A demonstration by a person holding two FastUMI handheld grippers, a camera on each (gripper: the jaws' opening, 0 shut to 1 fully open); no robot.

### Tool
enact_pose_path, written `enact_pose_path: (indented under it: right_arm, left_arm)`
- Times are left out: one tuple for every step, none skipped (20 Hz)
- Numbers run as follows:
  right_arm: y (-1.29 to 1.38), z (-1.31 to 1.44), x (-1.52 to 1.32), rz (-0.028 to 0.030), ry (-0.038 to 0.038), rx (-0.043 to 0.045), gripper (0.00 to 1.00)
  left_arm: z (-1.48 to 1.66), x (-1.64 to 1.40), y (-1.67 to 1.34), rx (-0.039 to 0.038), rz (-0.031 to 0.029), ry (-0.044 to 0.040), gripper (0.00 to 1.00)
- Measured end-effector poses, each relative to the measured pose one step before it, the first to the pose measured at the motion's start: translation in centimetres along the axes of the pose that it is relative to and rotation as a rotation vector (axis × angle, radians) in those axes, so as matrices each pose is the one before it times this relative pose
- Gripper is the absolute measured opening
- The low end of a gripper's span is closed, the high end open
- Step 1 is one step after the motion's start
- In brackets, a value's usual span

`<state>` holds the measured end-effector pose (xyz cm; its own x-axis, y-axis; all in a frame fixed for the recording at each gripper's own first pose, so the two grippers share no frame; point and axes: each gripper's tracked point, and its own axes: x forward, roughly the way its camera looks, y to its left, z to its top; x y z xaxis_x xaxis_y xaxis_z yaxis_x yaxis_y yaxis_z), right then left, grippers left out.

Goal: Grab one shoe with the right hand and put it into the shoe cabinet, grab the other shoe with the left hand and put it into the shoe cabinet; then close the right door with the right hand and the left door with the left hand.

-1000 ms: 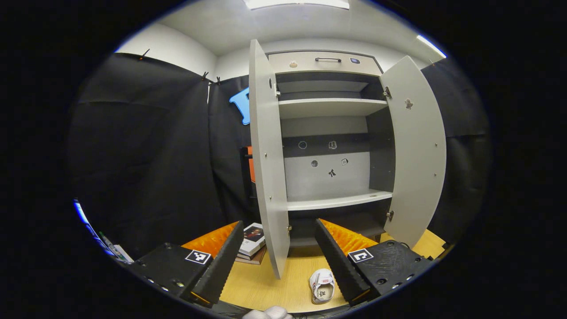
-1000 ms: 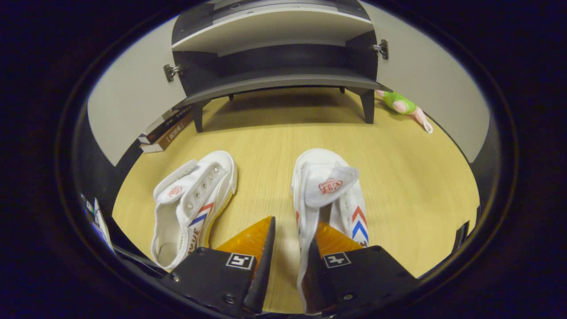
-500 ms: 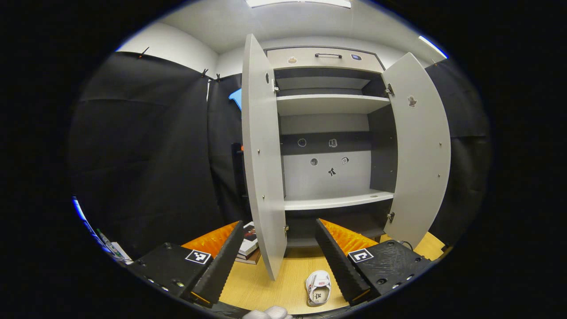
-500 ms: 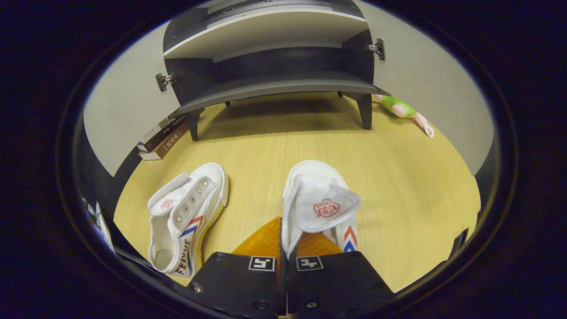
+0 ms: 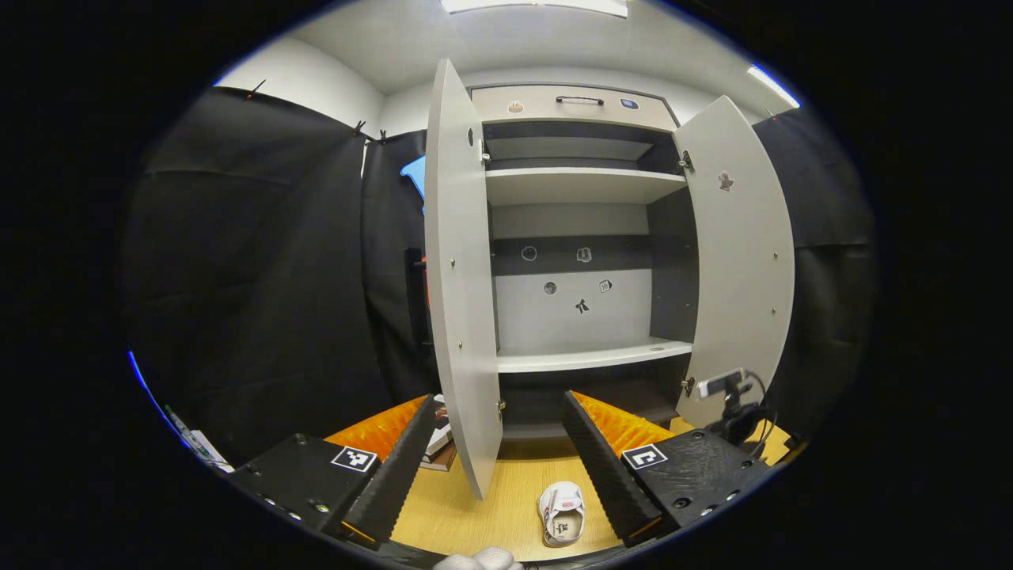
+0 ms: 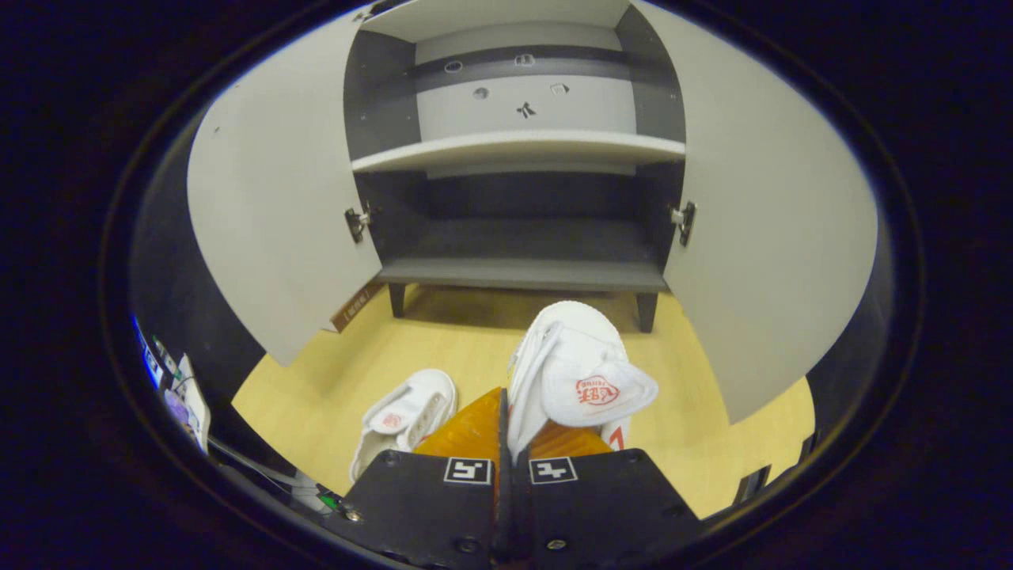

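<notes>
White canvas is pinched at its collar between the closed fingers of the right gripper [image 6: 510, 467], so the held shoe [image 6: 574, 372] hangs lifted off the wooden floor [image 6: 316, 396], its long axis pointing straight ahead at the shoe cabinet [image 6: 522, 273], whose dark bottom shelf lies directly forward and slightly above between two wide-open doors. Its tongue carries a red logo too small to read, and the other shoe [image 6: 407, 419] lies on the floor just left of it, nearer the left gripper [image 5: 495, 451], whose fingers stand wide apart and empty.
</notes>
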<state>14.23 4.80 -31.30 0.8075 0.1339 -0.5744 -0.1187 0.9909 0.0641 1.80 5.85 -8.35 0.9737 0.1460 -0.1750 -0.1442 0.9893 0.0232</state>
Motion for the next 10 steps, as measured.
enact_pose_path:
  right_arm:
    - [0.08, 2.362, -1.05, 0.0015, -0.0313, -0.00941, 0.04]
    - [0.138, 2.535, -0.69, 0.00254, -0.03449, -0.00515, 0.04]
    - [0.074, 2.539, -0.357, 0.003, -0.03143, -0.00384, 0.04]
    - [0.024, 2.555, -0.233, 0.00781, -0.03046, -0.00701, 0.04]
    - [0.155, 2.486, 0.084, 0.00467, -0.03284, -0.00639, 0.04]
    - [-0.109, 2.581, 0.196, -0.00104, -0.03224, -0.00889, 0.04]
    - [-0.376, 2.466, 0.675, -0.0058, -0.03206, -0.01798, 0.02]
    - [-0.405, 2.361, 0.969, -0.0135, -0.02736, -0.02093, 0.04]
    - [-0.407, 2.012, 1.097, -0.00884, -0.02365, -0.01201, 0.05]
    - [-0.208, 1.851, 1.285, -0.00034, -0.01567, -0.00109, 0.04]
  left_arm:
    - [-0.431, 0.045, -0.062, -0.00409, -0.00448, 0.00261, 1.0]
    - [-0.498, -0.092, -0.113, -0.0037, -0.0046, 0.00667, 0.96]
    - [-0.378, -0.096, -0.024, -0.00441, -0.00385, 0.00112, 0.96]
    - [-0.466, -0.04, -0.133, -0.0045, -0.00436, 0.00639, 0.96]
    - [-0.348, -0.13, -0.073, -0.00225, -0.00107, 0.00234, 0.96]
    - [-0.234, -0.131, -0.029, 0.00001, 0.00218, 0.00028, 0.97]
    - [-0.19, -0.047, 0.026, 0.0028, 0.00215, -0.00063, 0.97]
    - [-0.106, 0.003, 0.108, 0.00154, 0.00633, -0.00148, 0.97]
    - [-0.077, -0.009, -0.041, -0.00323, 0.00651, -0.00012, 0.97]
    - [-0.052, 0.004, -0.063, -0.00664, 0.00454, -0.00145, 0.97]
